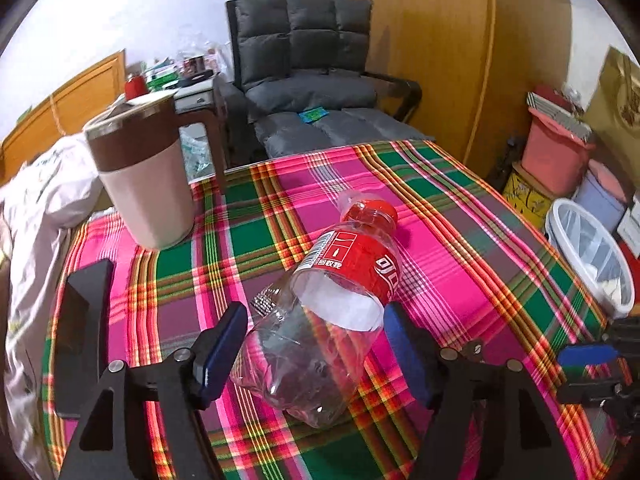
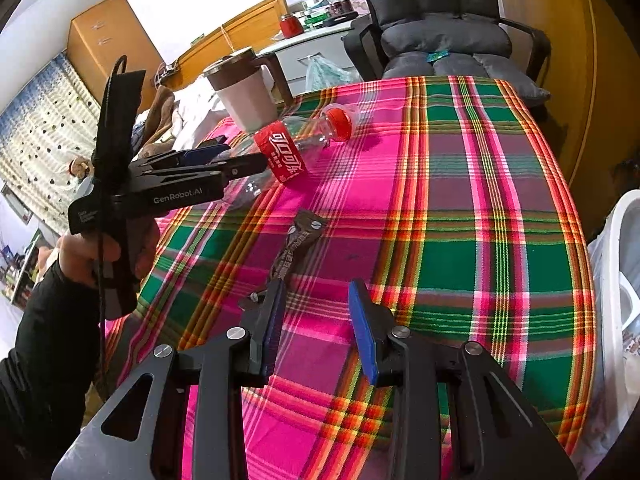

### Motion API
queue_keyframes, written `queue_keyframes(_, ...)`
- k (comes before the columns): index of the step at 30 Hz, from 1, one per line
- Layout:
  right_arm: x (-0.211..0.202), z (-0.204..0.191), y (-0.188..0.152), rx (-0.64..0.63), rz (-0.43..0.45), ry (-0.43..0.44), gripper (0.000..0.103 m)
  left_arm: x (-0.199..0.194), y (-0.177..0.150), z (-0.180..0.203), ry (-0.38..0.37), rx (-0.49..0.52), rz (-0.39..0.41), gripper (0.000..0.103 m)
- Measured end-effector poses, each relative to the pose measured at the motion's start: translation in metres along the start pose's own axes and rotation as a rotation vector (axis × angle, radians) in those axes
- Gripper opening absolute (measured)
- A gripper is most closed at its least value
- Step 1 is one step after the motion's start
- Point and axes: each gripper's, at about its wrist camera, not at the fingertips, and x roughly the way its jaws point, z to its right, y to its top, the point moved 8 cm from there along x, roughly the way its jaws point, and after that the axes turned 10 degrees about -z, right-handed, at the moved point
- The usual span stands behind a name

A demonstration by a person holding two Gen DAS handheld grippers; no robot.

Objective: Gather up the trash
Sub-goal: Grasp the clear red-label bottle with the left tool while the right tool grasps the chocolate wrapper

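The left wrist view shows the bench (image 1: 460,208), covered with a bright checked cloth. A white bin (image 1: 592,256) is seen far off to the right of the left tool (image 1: 316,344), likely put there so trash can be dropped in. A big cup (image 1: 140,180) is stood up ahead and to the left. An empty plastic bottle (image 1: 320,320) is laid on its side between the tool's two blue pads (image 1: 224,352). The left tool is held wide, and the pads are not pressed on the bottle yet; it seems to be lined up for a grab. The bottle is clear, with a red cap and a red label, and it looks light and easy to squash. In the right wrist view, the right tool (image 2: 320,320) is held partly open with nothing in it. A small brown wrapper (image 2: 298,246) is laid flat just ahead of its left pad, likely next to be picked.
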Motion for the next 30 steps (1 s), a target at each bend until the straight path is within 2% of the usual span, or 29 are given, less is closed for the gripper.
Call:
queue_keyframes(2, 0.001, -0.001, 0.000, -0.001, -0.002, 0.000, 0.035, -0.003, -0.005, -0.002, 0.000, -0.026, -0.003, 0.061)
queue_keyframes(5, 0.003, -0.005, 0.001, -0.005, -0.006, 0.000, 0.035, -0.012, -0.014, -0.006, 0.016, -0.073, -0.011, 0.057)
queue_keyframes(12, 0.014, -0.017, 0.007, -0.034, -0.010, -0.004, 0.035, -0.043, -0.057, -0.019, 0.025, -0.215, 0.003, 0.057)
queue_keyframes(19, 0.035, -0.023, 0.017, -0.046, -0.020, -0.064, 0.036, -0.074, -0.102, -0.029, 0.048, -0.363, 0.038, 0.057)
queue_keyframes(26, 0.046, -0.024, 0.015, -0.063, -0.041, -0.131, 0.036, -0.078, -0.112, -0.023, 0.033, -0.388, 0.039, 0.057)
queue_keyframes(27, 0.046, -0.023, 0.015, -0.060, -0.041, -0.132, 0.035, -0.077, -0.111, -0.022, 0.039, -0.381, 0.038, 0.057)
queue_keyframes(29, 0.044, -0.019, 0.014, -0.059, -0.043, -0.142, 0.021, -0.074, -0.107, -0.019, 0.043, -0.357, 0.032, 0.058)
queue_keyframes(30, 0.044, -0.018, 0.014, -0.055, -0.042, -0.136, 0.018, -0.072, -0.106, -0.017, 0.039, -0.350, 0.030, 0.058)
